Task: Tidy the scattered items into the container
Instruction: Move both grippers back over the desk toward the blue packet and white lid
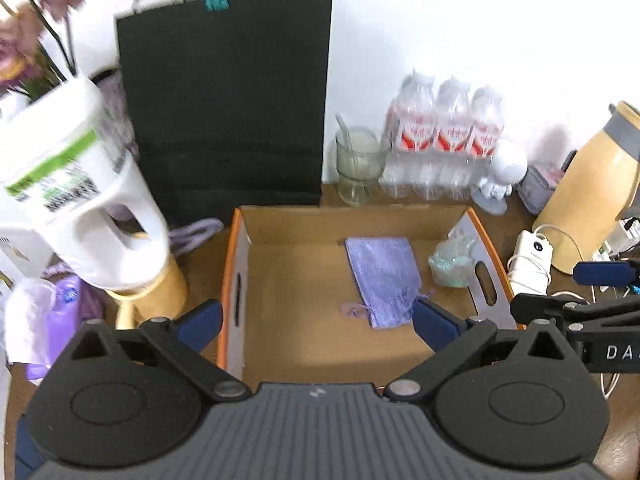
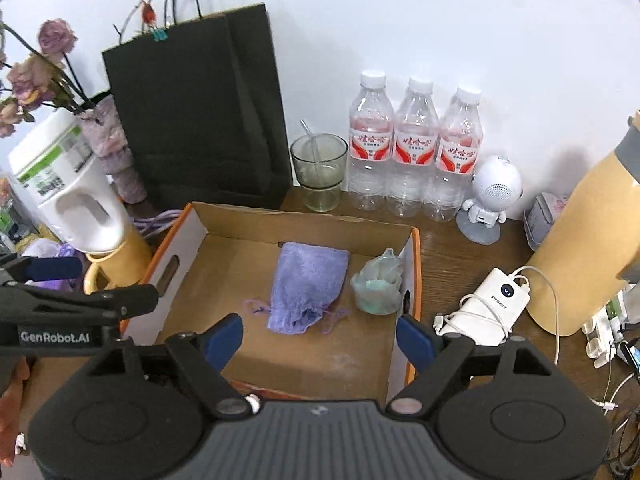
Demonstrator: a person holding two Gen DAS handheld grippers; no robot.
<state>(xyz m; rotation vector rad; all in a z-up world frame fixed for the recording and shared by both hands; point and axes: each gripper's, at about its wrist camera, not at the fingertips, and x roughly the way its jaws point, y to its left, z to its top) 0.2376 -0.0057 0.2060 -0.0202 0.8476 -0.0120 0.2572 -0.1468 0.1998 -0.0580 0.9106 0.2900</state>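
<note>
Both the left gripper and right gripper hang wide open and empty above the box; only the right view shows the bottle caps sharply.

— Where are we, a home?
— We think so: a cluttered wooden table against a white wall, with dried flowers, a white kettle, 3 water bottles, a drinking glass and a power bank.

Black tongs, blue pads, "GenRobot.AI" marking
</note>
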